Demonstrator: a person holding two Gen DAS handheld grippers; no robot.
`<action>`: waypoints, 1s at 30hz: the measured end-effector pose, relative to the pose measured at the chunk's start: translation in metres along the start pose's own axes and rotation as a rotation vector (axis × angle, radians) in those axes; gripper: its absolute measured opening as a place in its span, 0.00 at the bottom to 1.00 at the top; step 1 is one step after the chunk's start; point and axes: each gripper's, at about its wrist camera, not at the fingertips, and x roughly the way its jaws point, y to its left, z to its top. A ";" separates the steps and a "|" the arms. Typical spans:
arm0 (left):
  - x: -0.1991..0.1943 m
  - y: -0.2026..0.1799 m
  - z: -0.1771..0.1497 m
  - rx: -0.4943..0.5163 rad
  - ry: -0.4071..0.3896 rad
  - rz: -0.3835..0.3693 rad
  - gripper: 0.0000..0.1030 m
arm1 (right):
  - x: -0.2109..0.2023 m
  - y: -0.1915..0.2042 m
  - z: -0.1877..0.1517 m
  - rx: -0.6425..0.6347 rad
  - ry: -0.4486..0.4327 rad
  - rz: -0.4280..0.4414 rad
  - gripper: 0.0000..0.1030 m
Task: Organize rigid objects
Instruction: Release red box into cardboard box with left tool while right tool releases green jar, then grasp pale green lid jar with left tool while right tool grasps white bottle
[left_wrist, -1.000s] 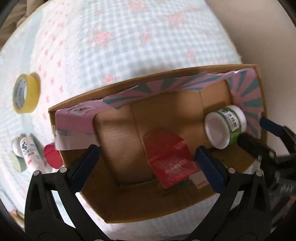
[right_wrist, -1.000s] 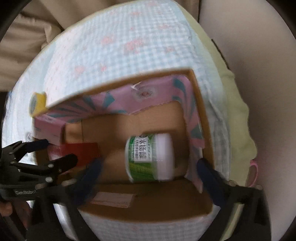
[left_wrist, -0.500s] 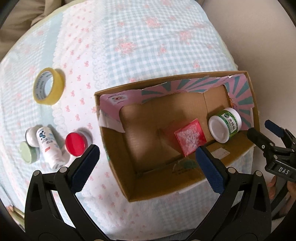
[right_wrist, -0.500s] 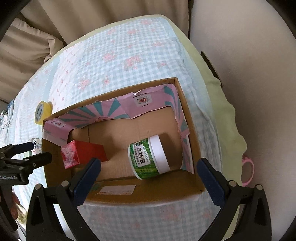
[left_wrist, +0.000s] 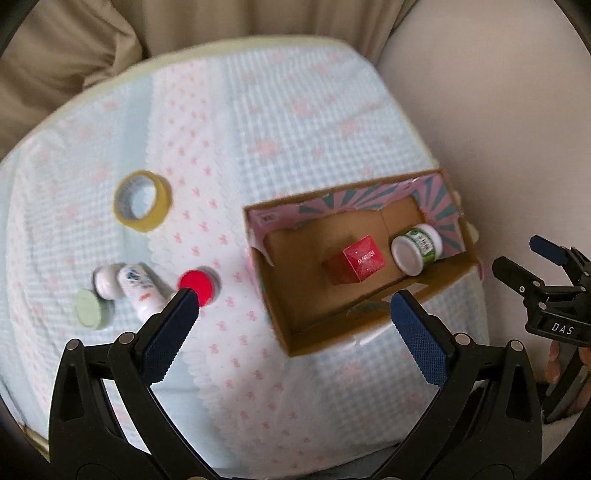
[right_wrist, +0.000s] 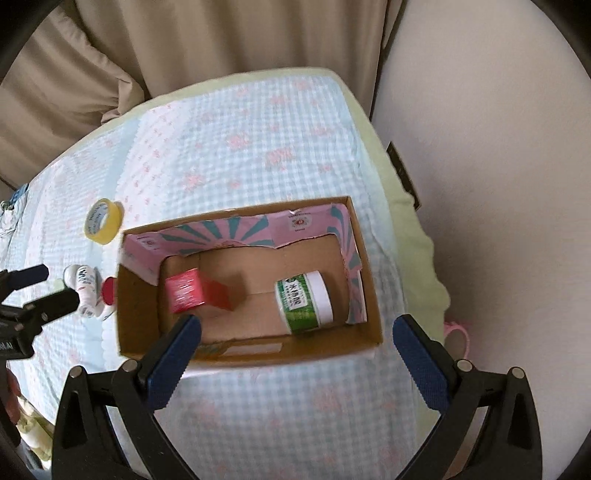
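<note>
The red lid is half hidden behind the box wall. Bottle print is blurred. A hand shows only partly behind the right gripper.

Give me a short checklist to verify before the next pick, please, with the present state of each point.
1. Left tongs open and empty: ok.
2. Right tongs open and empty: ok.
3. Red box and green jar inside the cardboard box: ok.
4. Free floor space remains in the box: ok.
5. Everything packed: not ok; yellow tape roll, red-lidded jar, white bottle and pale green jar lie on the bedspread.
6. Other items hidden behind the bottle: cannot tell.
</note>
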 end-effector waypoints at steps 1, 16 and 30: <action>-0.014 0.007 -0.005 0.009 -0.025 0.000 1.00 | -0.008 0.005 -0.002 0.000 -0.013 -0.004 1.00; -0.135 0.204 -0.093 -0.051 -0.166 0.072 1.00 | -0.106 0.182 -0.043 -0.010 -0.163 0.036 1.00; -0.087 0.323 -0.109 0.087 -0.113 0.060 1.00 | -0.055 0.344 -0.057 -0.113 -0.115 0.067 1.00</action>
